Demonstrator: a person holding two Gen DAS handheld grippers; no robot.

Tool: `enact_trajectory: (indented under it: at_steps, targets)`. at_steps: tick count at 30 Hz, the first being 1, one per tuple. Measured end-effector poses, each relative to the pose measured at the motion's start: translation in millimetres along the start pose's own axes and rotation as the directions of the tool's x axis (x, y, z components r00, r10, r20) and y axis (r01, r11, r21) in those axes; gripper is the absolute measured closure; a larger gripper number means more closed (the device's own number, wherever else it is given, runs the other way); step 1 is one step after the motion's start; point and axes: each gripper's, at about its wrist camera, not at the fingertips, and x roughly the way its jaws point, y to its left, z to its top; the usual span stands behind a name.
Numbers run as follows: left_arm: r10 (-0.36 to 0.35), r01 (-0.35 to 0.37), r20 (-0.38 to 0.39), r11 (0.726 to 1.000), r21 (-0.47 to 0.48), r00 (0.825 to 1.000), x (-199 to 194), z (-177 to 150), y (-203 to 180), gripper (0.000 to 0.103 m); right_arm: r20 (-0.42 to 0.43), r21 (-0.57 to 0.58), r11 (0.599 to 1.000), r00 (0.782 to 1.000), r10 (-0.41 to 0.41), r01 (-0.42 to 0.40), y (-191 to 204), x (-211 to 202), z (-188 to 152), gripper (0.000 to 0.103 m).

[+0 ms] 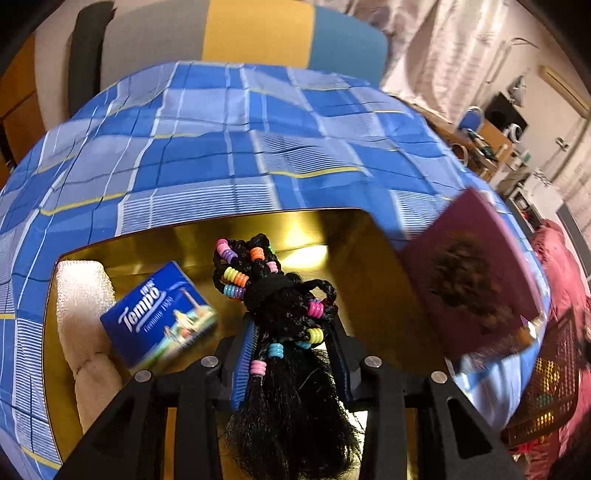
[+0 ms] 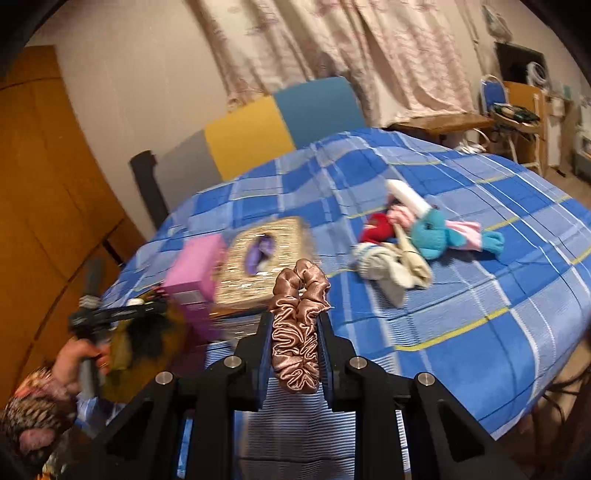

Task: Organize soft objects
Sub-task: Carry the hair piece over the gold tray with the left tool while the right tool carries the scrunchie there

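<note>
My left gripper (image 1: 291, 332) is shut on a black braided hairpiece (image 1: 284, 332) with coloured beads, held over the open gold box (image 1: 369, 266). In the box lie a blue Tempo tissue pack (image 1: 160, 319) and a white rolled cloth (image 1: 83, 306). My right gripper (image 2: 295, 328) is shut on a pink-brown satin scrunchie (image 2: 297, 328), held above the blue checked bedspread (image 2: 461, 295). A pile of socks and soft toys (image 2: 413, 236) lies on the bed to its upper right. The left gripper and the hand holding it (image 2: 92, 339) show at the left of the right wrist view.
A purple box lid (image 1: 472, 280) stands tilted at the gold box's right. A pink box (image 2: 195, 273) and a glittery box (image 2: 266, 258) sit on the bed. A headboard (image 1: 258, 33), curtains (image 2: 351, 48) and a desk with chair (image 2: 513, 110) are behind.
</note>
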Motion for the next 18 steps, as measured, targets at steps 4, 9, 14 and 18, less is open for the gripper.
enact_trajectory:
  at_steps: [4, 9, 14, 18]
  targets:
    - [0.033, -0.033, -0.014, 0.999, 0.011, 0.999, 4.1, 2.9, 2.9, 0.055, 0.007, -0.053, 0.997, 0.999, 0.048, -0.047, 27.9, -0.8, 2.2, 0.08]
    - [-0.017, 0.018, 0.057, 1.0, -0.016, 0.998, -22.7, 7.9, 7.5, 0.053, -0.013, -0.147, 0.985, 0.995, 0.094, -0.095, 64.3, 10.2, -0.2, 0.08]
    - [0.018, 0.016, 0.189, 0.984, -0.177, 0.982, -71.6, -7.9, 28.3, 0.053, -0.091, -0.217, 0.963, 0.986, 0.141, -0.158, 100.5, 36.7, -10.3, 0.08]
    - [0.091, -0.03, 0.238, 0.969, -0.245, 0.967, -96.0, -34.2, 35.2, 0.053, -0.166, -0.247, 0.946, 0.971, 0.17, -0.207, 122.9, 64.0, -14.4, 0.08]
